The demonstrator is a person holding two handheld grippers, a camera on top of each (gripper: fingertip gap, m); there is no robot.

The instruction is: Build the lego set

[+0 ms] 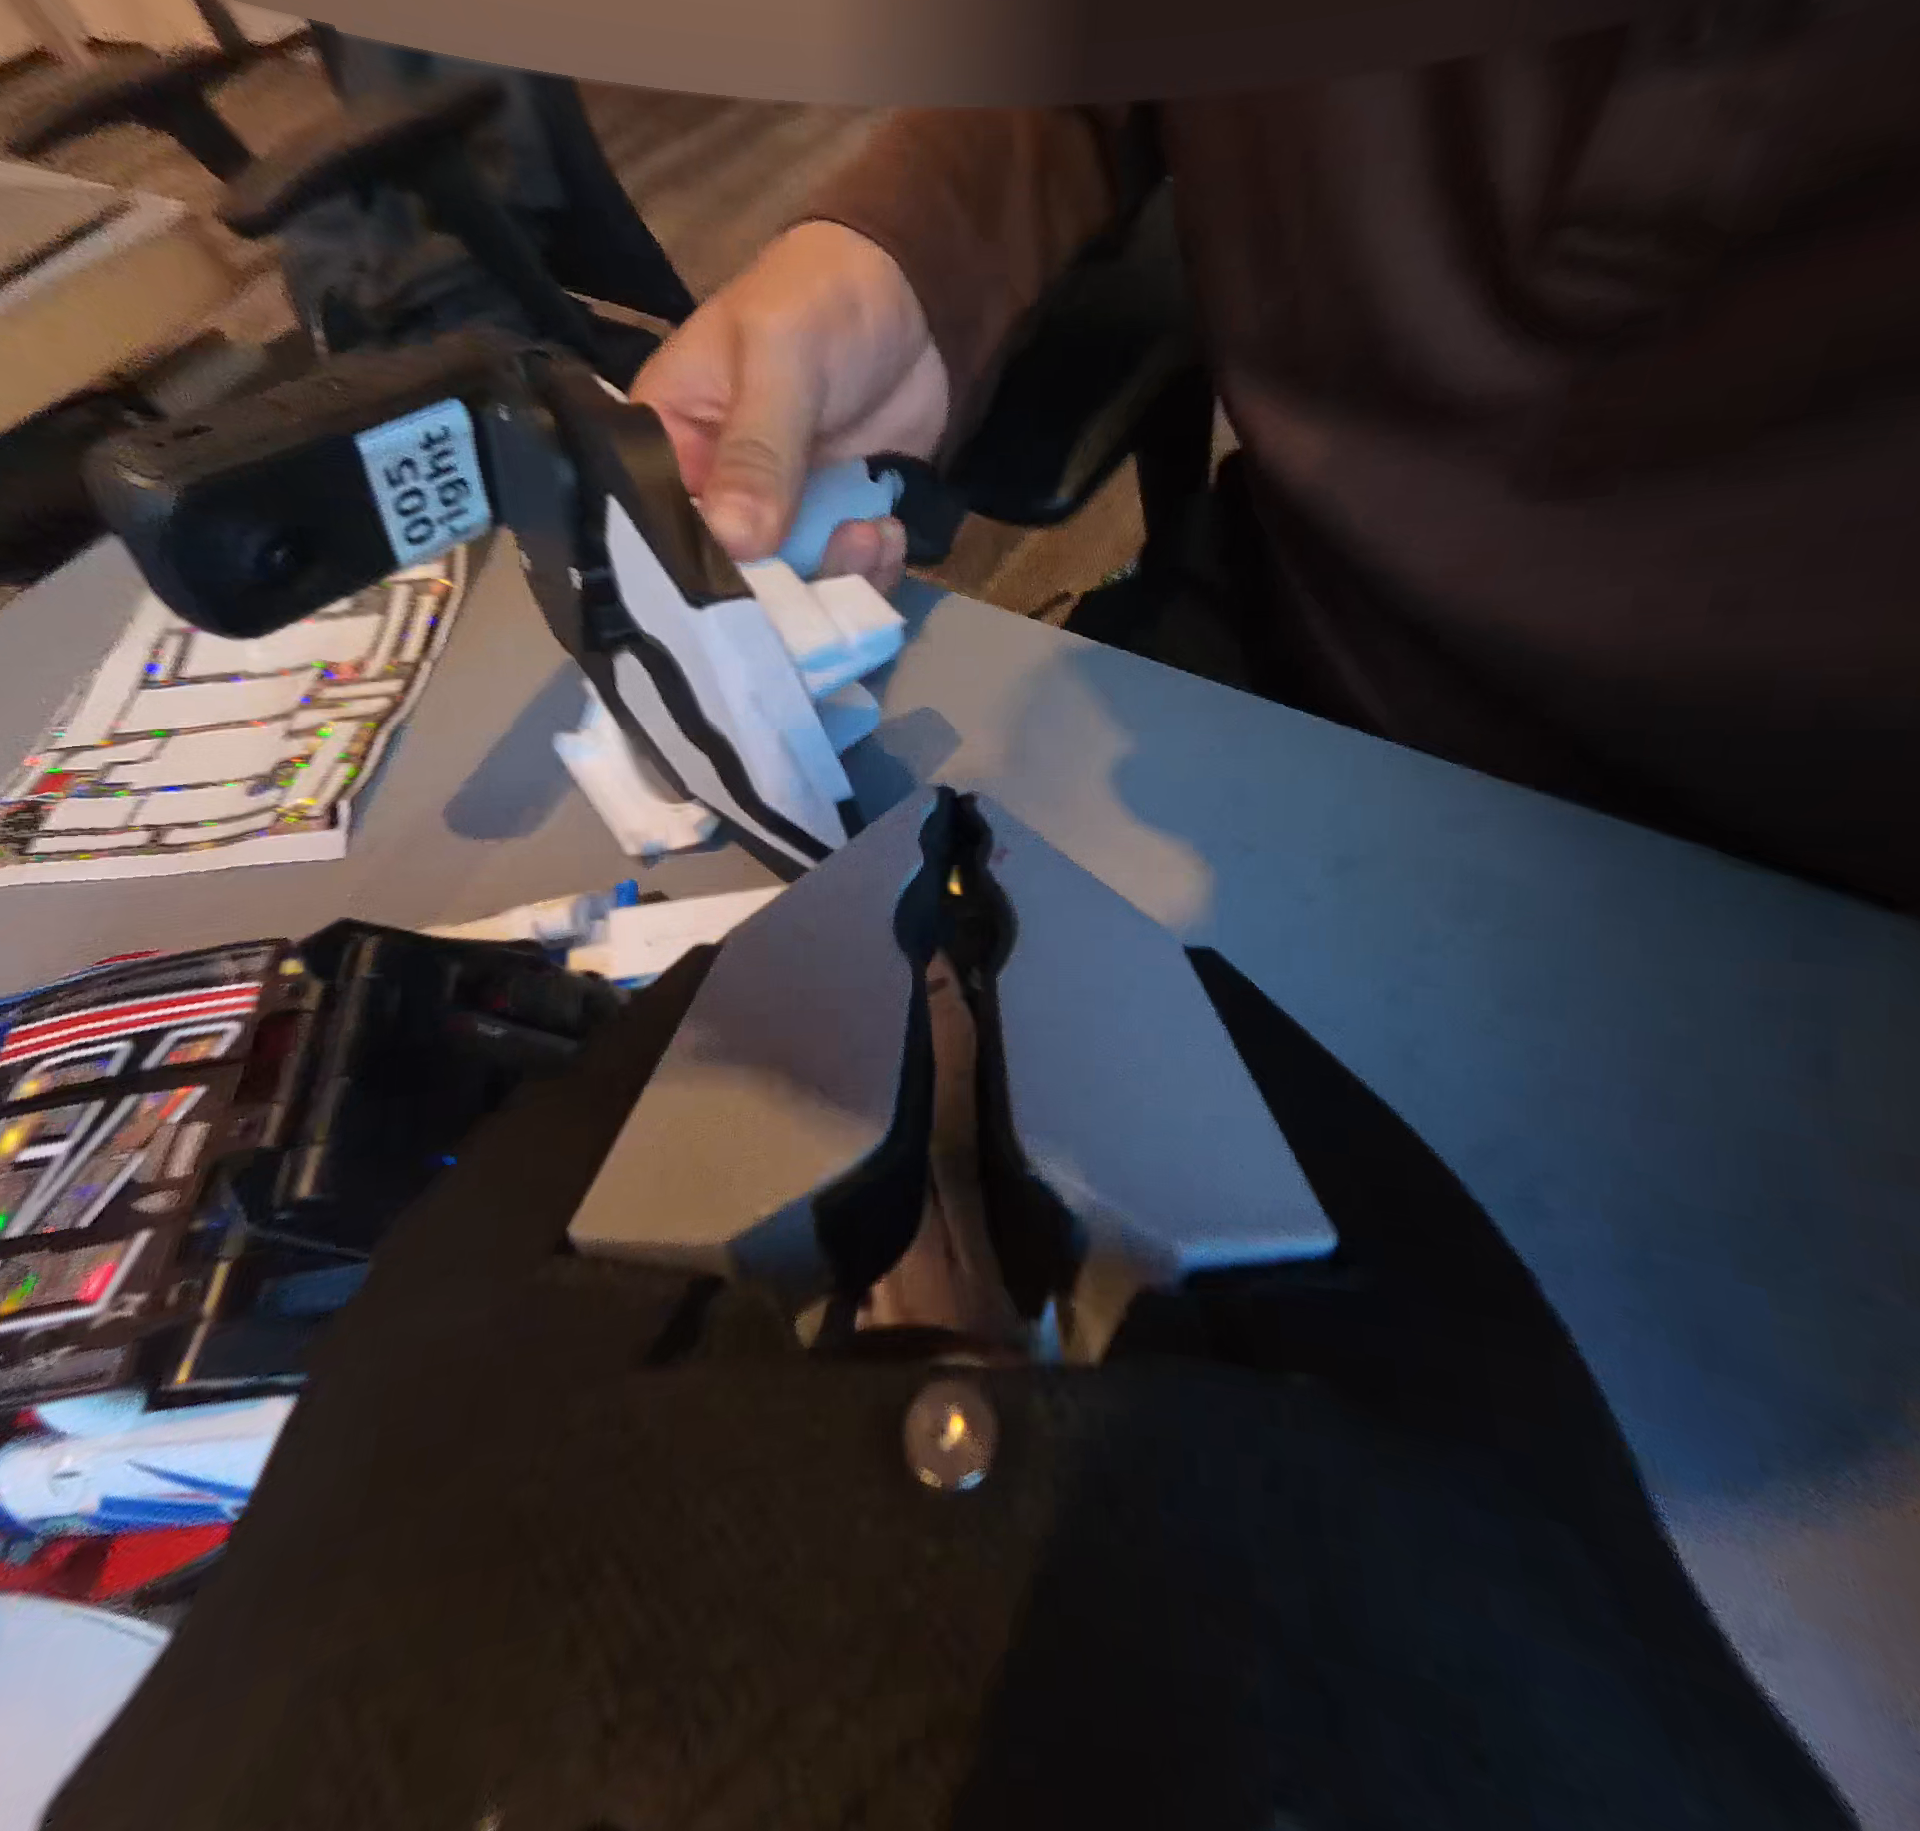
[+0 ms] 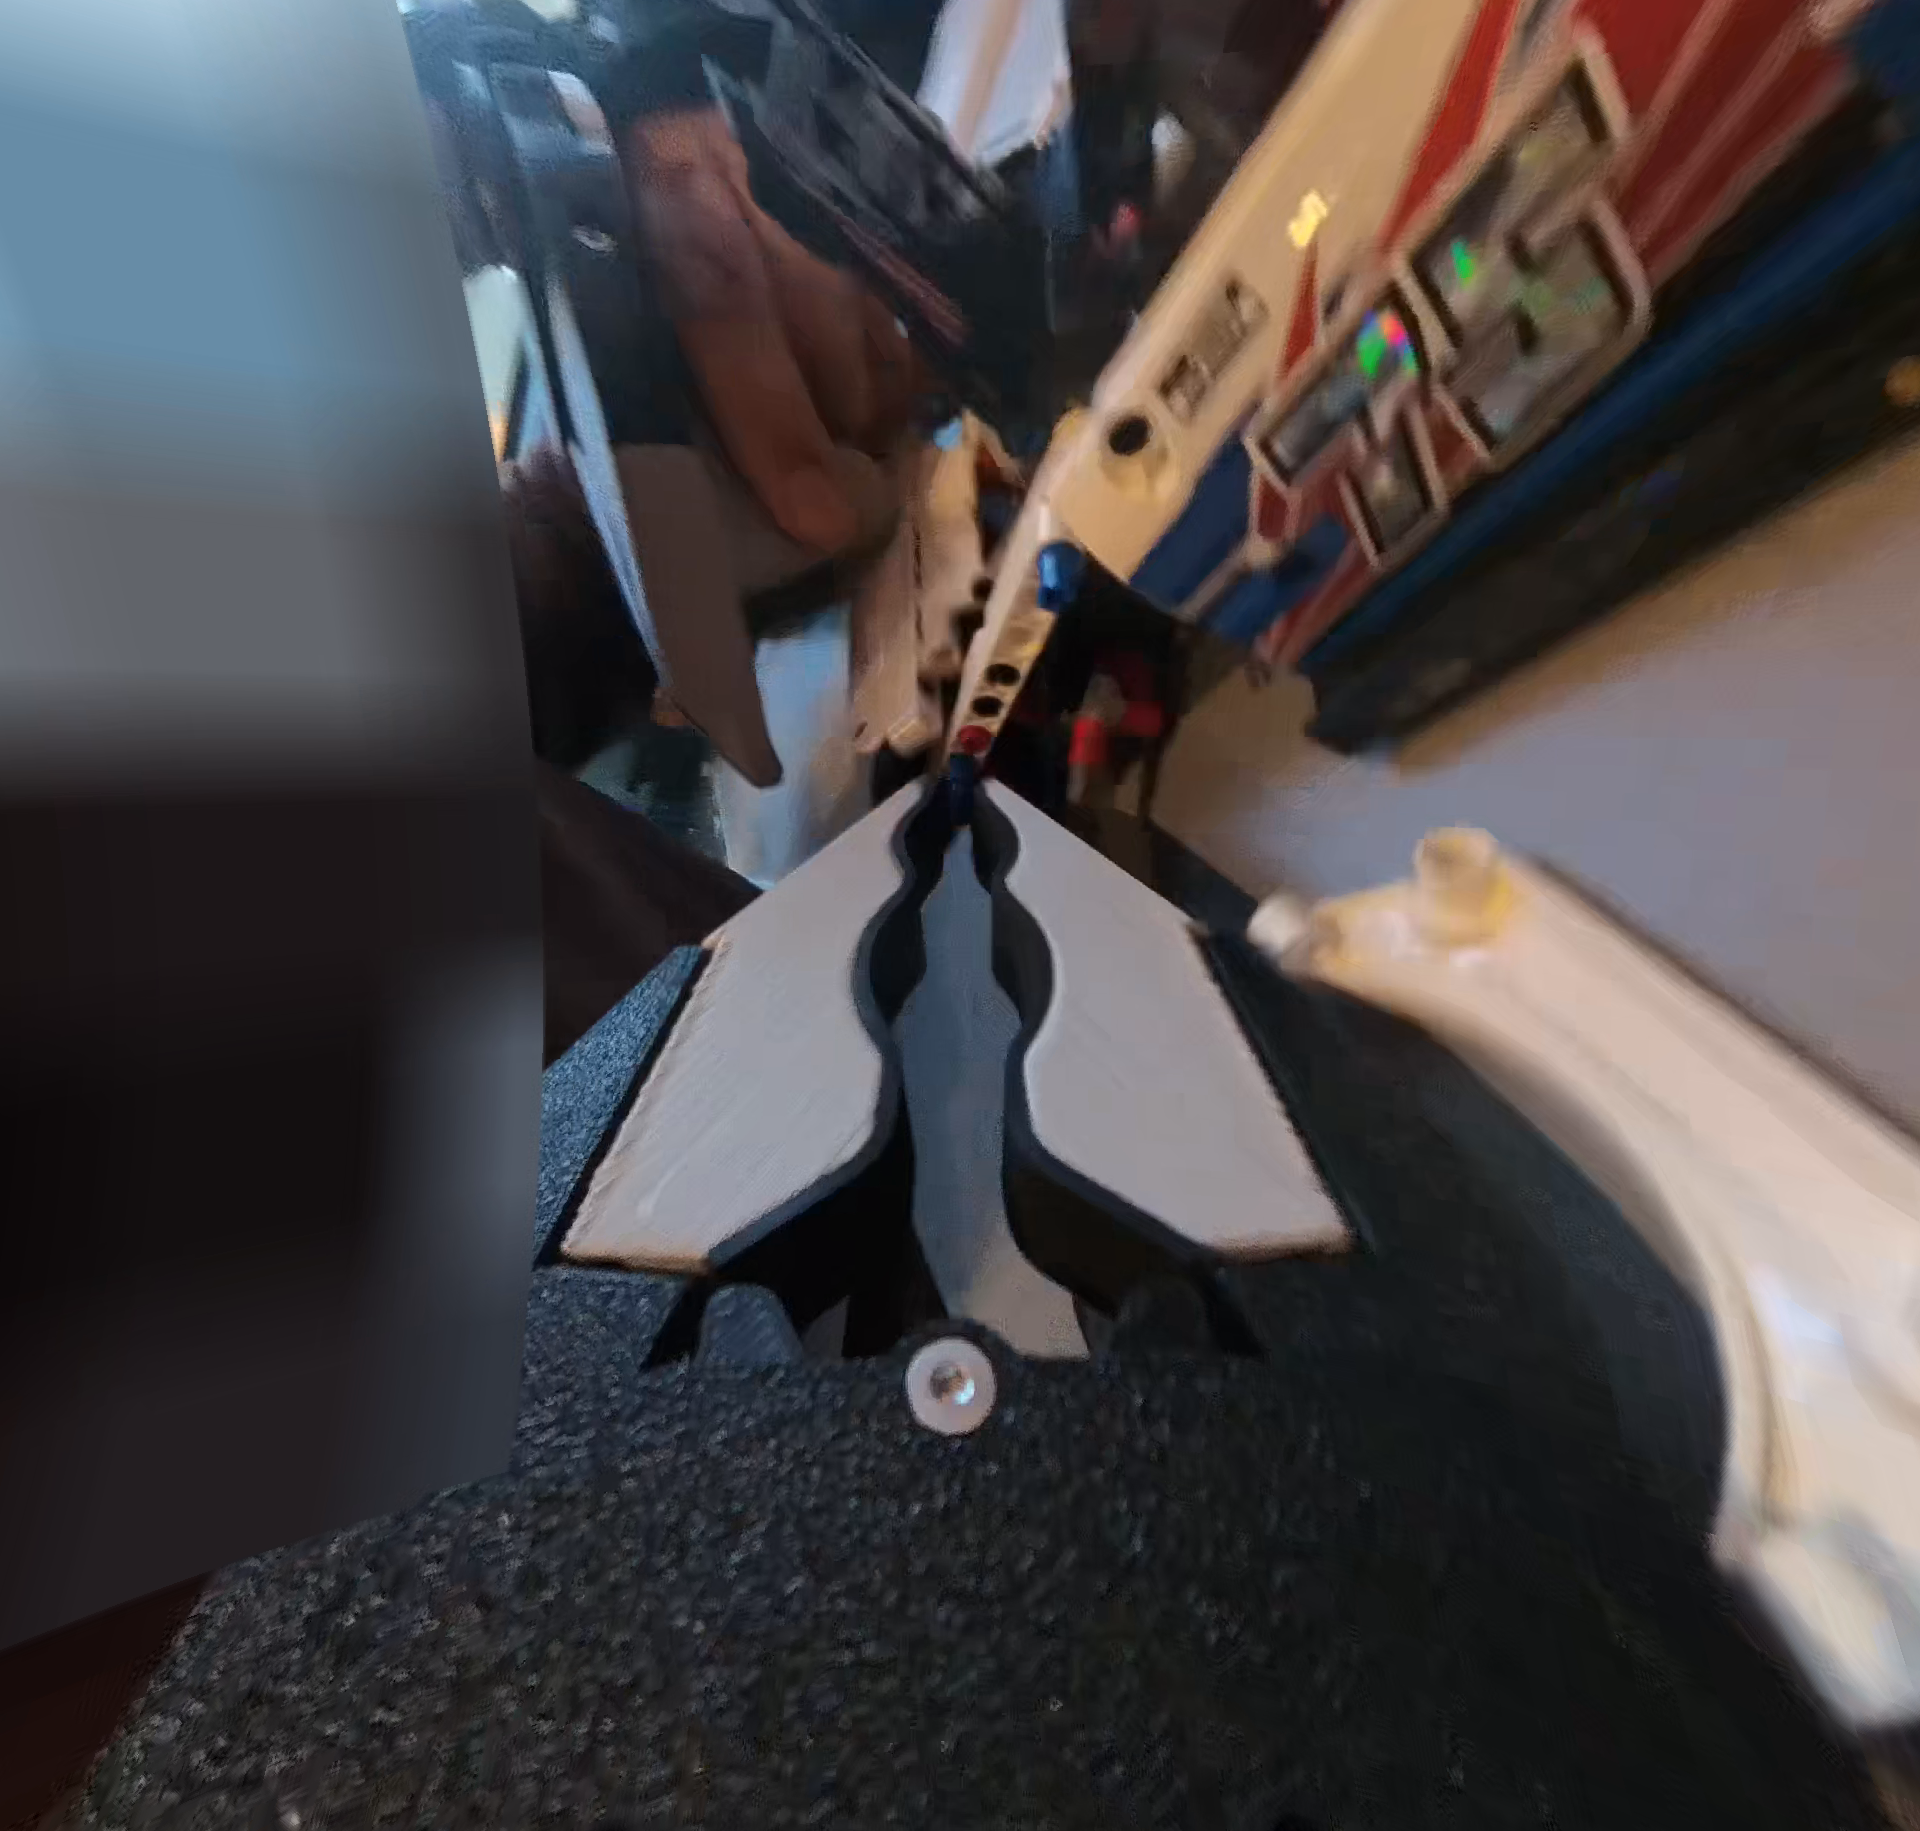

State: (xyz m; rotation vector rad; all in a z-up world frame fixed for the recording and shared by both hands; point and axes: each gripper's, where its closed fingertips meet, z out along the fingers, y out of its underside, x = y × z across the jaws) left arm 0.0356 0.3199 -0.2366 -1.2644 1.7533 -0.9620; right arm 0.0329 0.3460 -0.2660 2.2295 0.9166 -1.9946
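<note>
In the right wrist view my right gripper (image 2: 958, 794) is shut on a small blue pin (image 2: 957, 775). The pin's end points at a white beam with holes (image 2: 1000, 675), just below a red pin (image 2: 974, 739) in that beam. A second blue pin (image 2: 1051, 573) sits higher on the beam. In the left wrist view my left gripper (image 1: 954, 813) is shut above the grey table (image 1: 1455, 898), and I see nothing between its tips. The right gripper (image 1: 821, 836) reaches down just left of it, with its tips partly hidden. The white beam (image 1: 665, 934) lies below it.
A black model with stickers (image 1: 156, 1158) lies at the left, with a sticker sheet (image 1: 208, 732) behind it. A red, white and blue model (image 2: 1455, 327) fills the upper right. A white curved panel (image 2: 1610, 1210) with a clear piece (image 2: 1455, 877) lies at the right. A hand (image 1: 790, 399) holds the right gripper.
</note>
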